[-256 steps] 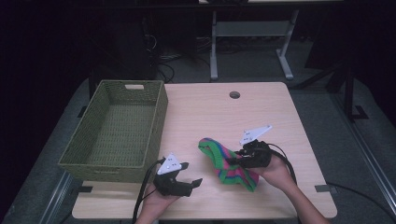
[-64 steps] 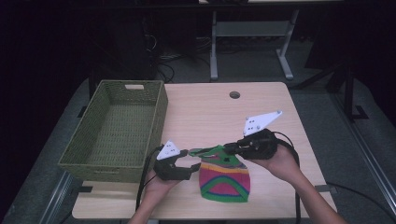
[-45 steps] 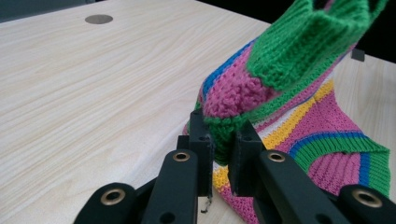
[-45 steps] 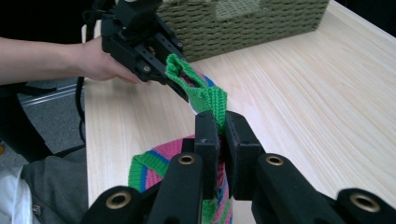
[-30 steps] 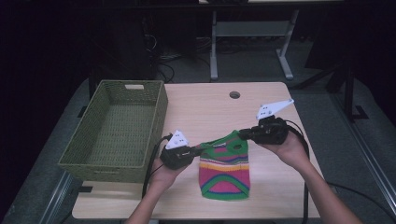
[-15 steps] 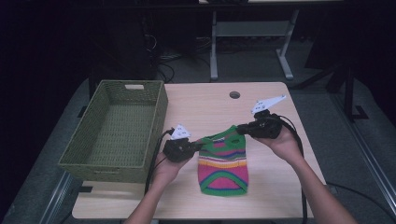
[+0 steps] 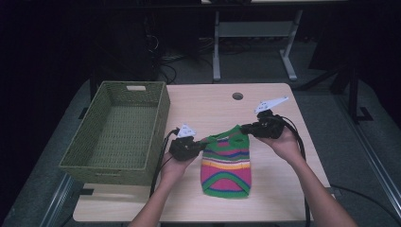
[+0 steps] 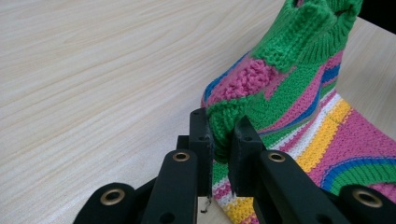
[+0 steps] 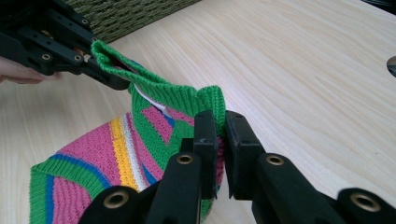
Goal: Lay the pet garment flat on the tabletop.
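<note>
Sweater (image 7: pixel 226 165): small knitted garment, sleeveless as far as can be seen, striped in green, pink, yellow, white and blue, with green ribbed collar and green hem. Lies front-up on the table (image 7: pixel 213 101), near its front edge, just right of the basket (image 7: pixel 118 132); hem toward the person, collar away. Body flat on the wood; top edge raised off the surface and stretched sideways, its left shoulder pinched by the left gripper (image 8: pixel 219 142) and its right shoulder by the right gripper (image 9: pixel 219 135). Collar opening gapes between the two; a white label shows inside it.
</note>
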{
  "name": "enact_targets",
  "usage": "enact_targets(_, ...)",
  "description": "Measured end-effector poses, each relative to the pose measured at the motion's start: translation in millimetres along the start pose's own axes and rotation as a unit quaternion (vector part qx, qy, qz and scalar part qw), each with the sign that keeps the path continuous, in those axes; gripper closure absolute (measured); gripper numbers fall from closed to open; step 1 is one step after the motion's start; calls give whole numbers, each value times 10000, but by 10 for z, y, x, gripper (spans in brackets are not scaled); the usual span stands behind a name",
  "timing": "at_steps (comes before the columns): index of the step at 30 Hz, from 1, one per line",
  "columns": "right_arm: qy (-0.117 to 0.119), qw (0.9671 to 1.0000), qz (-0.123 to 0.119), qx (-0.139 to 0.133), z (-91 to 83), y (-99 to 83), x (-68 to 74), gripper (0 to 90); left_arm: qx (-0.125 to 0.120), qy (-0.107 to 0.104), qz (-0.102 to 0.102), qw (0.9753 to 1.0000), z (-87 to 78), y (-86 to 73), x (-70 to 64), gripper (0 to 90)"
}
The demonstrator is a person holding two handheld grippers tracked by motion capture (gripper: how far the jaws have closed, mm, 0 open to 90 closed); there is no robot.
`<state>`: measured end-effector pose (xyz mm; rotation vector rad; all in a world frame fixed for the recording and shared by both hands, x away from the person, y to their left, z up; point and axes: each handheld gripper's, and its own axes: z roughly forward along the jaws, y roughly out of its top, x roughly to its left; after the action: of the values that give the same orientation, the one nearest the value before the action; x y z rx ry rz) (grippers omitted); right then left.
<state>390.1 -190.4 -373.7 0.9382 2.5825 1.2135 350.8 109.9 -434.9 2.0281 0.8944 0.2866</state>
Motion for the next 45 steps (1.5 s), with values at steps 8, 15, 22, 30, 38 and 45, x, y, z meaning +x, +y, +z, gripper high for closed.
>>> enact_targets(8,-43,9999,95,-19,43,-3,-50,829,47,33,-6,10000,23,18,17,815)
enact_targets(15,-67,9999,153,-26,64,-20,-109,827,128,62,140,9998,26,89,4,815)
enact_targets(22,-128,9997,204,-13,82,-12,-145,824,125,69,102,9998,39,100,-4,806)
enact_targets(30,-168,9995,283,-15,167,21,-227,767,109,92,4,9999,18,113,19,711)
enact_targets(38,-32,9988,490,3,192,-3,-262,612,55,57,-153,9999,-30,103,58,647)
enact_targets(45,124,9986,520,61,215,-85,-282,571,38,8,-66,10000,-62,113,13,647)
